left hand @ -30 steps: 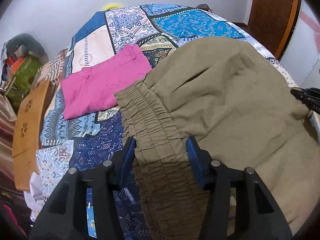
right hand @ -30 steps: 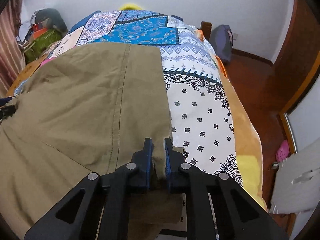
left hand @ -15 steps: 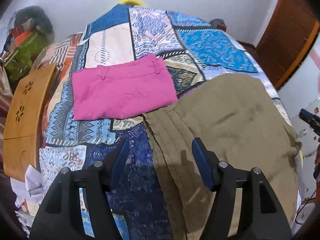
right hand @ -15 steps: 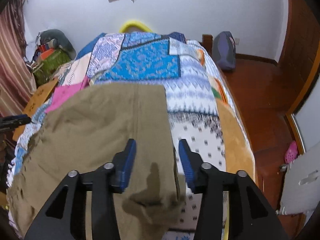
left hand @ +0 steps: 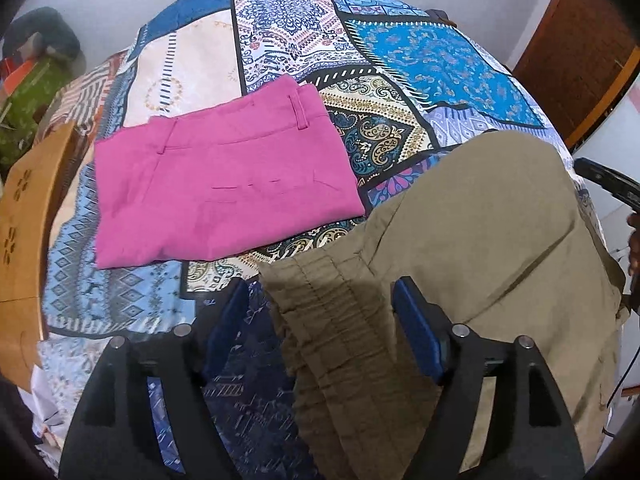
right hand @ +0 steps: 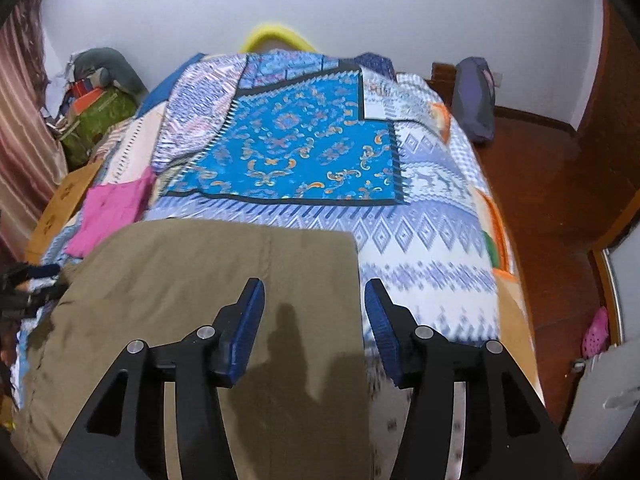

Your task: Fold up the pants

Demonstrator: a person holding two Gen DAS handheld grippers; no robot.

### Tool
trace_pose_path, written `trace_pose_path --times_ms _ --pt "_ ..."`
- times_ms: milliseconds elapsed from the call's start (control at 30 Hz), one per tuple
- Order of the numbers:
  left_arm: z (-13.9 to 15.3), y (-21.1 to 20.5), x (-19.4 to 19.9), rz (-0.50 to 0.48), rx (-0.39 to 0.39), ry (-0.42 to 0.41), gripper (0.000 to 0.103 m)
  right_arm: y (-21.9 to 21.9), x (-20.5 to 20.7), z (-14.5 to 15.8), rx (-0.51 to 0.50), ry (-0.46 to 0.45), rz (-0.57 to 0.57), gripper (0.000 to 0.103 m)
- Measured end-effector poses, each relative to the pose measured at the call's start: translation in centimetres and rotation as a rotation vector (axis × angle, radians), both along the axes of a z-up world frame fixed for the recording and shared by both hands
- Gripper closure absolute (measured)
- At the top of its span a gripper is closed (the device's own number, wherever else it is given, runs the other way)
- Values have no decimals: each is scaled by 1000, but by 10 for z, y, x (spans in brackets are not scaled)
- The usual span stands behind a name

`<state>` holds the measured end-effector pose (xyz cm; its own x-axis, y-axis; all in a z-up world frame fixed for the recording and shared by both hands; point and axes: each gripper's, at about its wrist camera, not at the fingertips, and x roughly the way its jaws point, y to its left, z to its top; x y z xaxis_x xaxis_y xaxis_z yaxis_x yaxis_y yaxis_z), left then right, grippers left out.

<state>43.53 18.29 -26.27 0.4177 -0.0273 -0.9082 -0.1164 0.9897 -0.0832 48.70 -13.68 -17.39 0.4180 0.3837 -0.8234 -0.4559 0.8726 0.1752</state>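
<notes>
The left gripper [left hand: 320, 316] is hanging with its blue pads spread wide apart, gripping nothing; between and below them the gathered elastic waistband [left hand: 340, 320] of the olive pants [left hand: 480, 240] is running down the lower middle of the left wrist frame. The right gripper [right hand: 314, 320] is likewise standing released, its pads parted above the right-hand edge of the same pants [right hand: 200, 280], its shadow falling on the cloth just under it. Whether either tool is touching the fabric I cannot tell; both look to be hovering just above it.

Moving outward, the olive pants are lying on the patterned bedspread [left hand: 400, 60], filling the lower right of the left wrist frame and the lower left and middle of the right wrist frame. In the right view the far edge is lying straight across the frame and the right side edge is running cleanly down, with a seam line up the middle, so at least one fold appears to be in place. The bundle is looking broad, so I judge that a further fold or some smoothing is probably remaining.

The cloth is looking soft and matte, with a few shallow diagonal creases near the waistband. Beyond it, toward the left of both frames, a pink garment [left hand: 224, 176] is lying folded flat.
</notes>
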Motion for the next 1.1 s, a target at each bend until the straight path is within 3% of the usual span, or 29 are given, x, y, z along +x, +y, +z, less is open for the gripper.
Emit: trace_pose_path --times_ms 167,367,467,533,567,700,833,1100 --pt "-6 8 10 13 -63 0 25 7 26 -22 4 77 15 55" --pt "-14 9 13 -6 -91 -23 24 18 35 -28 22 93 60 52" --pt "-14 10 15 -5 -100 -27 30 24 31 -29 -7 66 75 58" --pt "-12 8 15 -12 -73 -40 39 23 28 -29 -20 43 54 70" --pt "-9 5 14 -20 -41 -57 40 22 28 -29 -32 31 40 85" --pt "4 -9 9 -51 101 -112 51 20 22 -22 -73 -57 5 99" --pt "28 -9 12 -41 158 -143 54 25 16 4 -122 -177 -3 99" --pt "102 -7 11 -6 182 -262 56 14 6 103 -37 -357 -50 100"
